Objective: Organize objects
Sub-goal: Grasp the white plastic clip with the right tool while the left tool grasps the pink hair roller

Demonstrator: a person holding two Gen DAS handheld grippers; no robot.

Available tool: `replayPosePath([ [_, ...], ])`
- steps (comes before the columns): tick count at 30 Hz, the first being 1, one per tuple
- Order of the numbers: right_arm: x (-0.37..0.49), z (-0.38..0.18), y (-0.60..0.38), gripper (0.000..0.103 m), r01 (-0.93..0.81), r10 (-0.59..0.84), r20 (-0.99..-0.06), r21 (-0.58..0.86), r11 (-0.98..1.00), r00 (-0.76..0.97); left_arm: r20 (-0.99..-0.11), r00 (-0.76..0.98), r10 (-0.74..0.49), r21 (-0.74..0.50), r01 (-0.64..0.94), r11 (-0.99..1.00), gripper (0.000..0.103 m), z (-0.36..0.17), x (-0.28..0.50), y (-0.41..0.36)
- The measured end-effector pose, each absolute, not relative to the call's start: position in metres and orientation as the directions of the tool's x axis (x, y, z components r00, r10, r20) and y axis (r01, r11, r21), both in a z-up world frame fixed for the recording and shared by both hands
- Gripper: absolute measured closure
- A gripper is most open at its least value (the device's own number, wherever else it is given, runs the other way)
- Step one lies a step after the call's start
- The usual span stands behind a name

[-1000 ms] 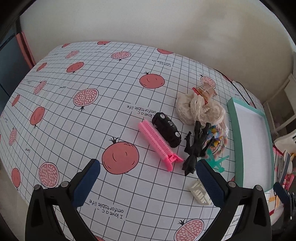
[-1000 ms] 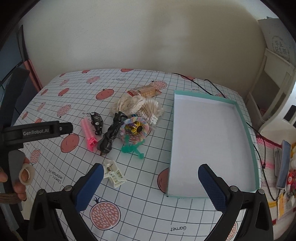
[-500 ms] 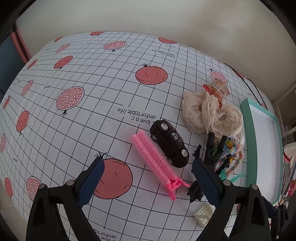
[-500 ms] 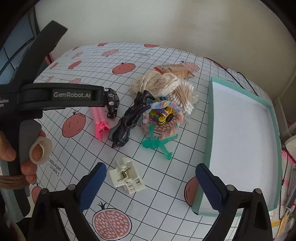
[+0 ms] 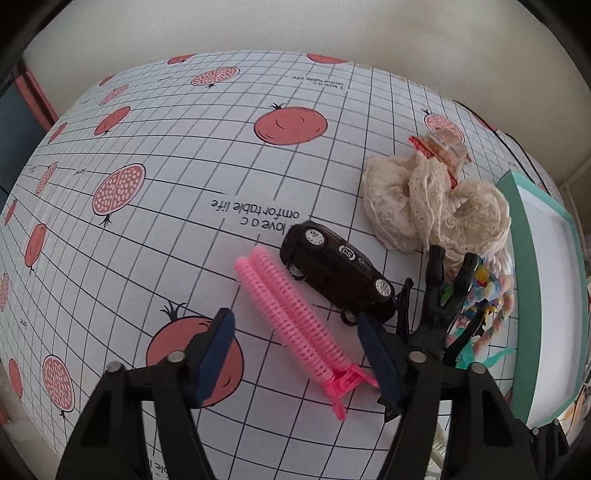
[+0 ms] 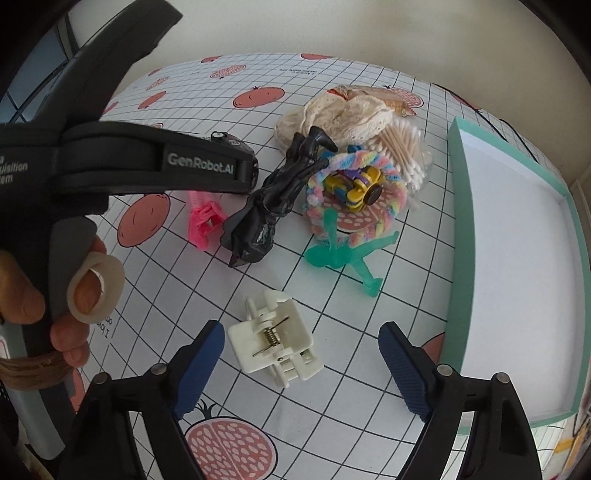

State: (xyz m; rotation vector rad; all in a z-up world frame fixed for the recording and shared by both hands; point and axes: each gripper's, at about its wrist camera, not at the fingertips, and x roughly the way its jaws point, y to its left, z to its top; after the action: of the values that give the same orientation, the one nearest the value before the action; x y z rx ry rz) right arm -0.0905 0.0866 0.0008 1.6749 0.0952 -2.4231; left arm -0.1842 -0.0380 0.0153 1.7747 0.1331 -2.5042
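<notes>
Covering table, pomegranate-print grid cloth (image 5: 192,155), cream wall (image 5: 295,26)

A table under a white grid cloth (image 5: 166,155) printed with pomegranates carries everything. Near the middle lie a pink hair roller clip (image 5: 291,321), a black toy car (image 5: 340,266), a cream lace cloth (image 5: 424,206) and a white clip (image 6: 273,339). A teal-rimmed tray (image 6: 458,229) rests at the right.

At the bottom of the frame the right gripper (image 6: 301,360) stands wide open around a white clip (image 6: 275,341). The teal tray (image 6: 460,236) fills the right side. The left gripper's body crosses the upper left.
</notes>
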Motion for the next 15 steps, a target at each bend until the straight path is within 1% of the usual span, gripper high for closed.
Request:
replayPosePath([
  [6, -0.0949, -0.0054, 0.0864, 0.021, 0.186, -0.117, -0.939, 0.058, -0.981, -0.324, -0.943, -0.331, -0.008, -0.02, 0.082, -0.996, 0.044, 0.0123, -0.1843, -0.0299],
  [8, -0.0958, -0.0077, 0.0865, 0.025, 0.185, -0.112, -0.943, 0.055, -0.981, -0.314, -0.943, -0.331, -0.017, -0.005, 0.067, -0.998, 0.051, 0.0125, -0.1838, -0.0284],
  [15, -0.0984, -0.0098, 0.0876, 0.033, 0.19, -0.104, -0.948, 0.047, -0.981, -0.301, -0.953, -0.302, 0.007, -0.027, 0.065, -0.998, 0.059, 0.0117, -0.1822, -0.0366],
])
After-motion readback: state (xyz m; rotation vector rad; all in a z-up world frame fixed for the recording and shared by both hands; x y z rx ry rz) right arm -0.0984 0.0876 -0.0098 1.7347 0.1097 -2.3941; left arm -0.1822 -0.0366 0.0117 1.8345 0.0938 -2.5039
